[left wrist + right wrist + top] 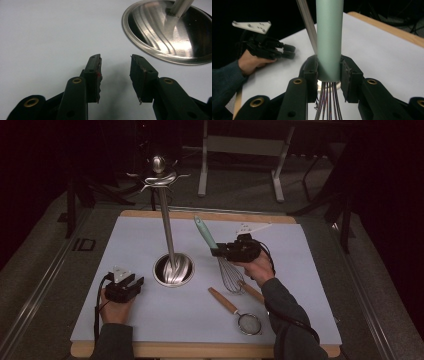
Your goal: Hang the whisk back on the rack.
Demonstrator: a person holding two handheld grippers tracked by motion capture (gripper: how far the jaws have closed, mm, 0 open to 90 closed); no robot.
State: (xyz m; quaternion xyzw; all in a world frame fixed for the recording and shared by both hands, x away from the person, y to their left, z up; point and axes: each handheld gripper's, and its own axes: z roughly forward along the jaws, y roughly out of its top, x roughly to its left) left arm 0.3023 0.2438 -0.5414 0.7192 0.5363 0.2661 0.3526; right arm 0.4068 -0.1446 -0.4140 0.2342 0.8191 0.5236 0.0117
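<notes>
My right gripper [218,252] is shut on the pale green handle [329,37] of a whisk [229,273] and holds it tilted above the white mat [300,250], wires pointing down. Its two black pads [312,72] press on both sides of the handle just above the wires [329,100]. My left gripper [134,283] rests on the mat at the front left, open with nothing between its fingers [94,72]. A tall metal stand [167,227] with hook arms at the top rises from a round steel base [170,32] just right of the left gripper.
A small strainer with a wooden handle [235,309] lies on the mat at the front, below the whisk. A second wooden handle [252,292] lies under my right hand. The mat sits on a wooden board [210,215]; dark floor and table legs lie beyond.
</notes>
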